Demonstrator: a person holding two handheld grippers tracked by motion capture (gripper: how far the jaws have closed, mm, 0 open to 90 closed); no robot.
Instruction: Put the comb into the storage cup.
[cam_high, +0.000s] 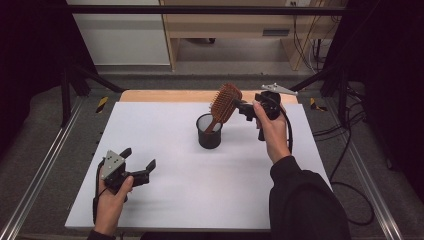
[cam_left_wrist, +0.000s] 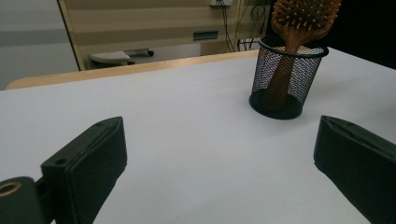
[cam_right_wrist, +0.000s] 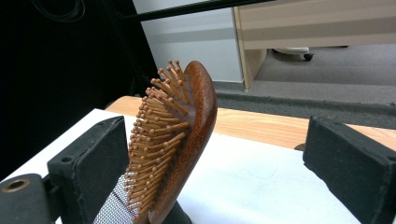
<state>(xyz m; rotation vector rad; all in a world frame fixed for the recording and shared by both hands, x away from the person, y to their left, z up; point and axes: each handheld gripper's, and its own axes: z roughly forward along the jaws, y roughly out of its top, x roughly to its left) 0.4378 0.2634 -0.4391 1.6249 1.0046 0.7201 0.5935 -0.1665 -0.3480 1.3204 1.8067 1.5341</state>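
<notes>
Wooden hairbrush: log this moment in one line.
wooden paddle hairbrush: handle in black mesh cup | right gripper: open beside head | left gripper: open, idle

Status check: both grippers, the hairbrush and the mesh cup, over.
Left gripper open, low over the table. Right gripper open around the hairbrush head. Brush handle down in mesh cup. Nothing in the way.

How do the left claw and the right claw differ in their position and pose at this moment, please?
The left claw sits low over the white table near its front edge, far from the mesh cup; the right claw is raised beside the hairbrush standing in that cup. The left points forward, the right points leftward. Both are open and hold nothing.
</notes>
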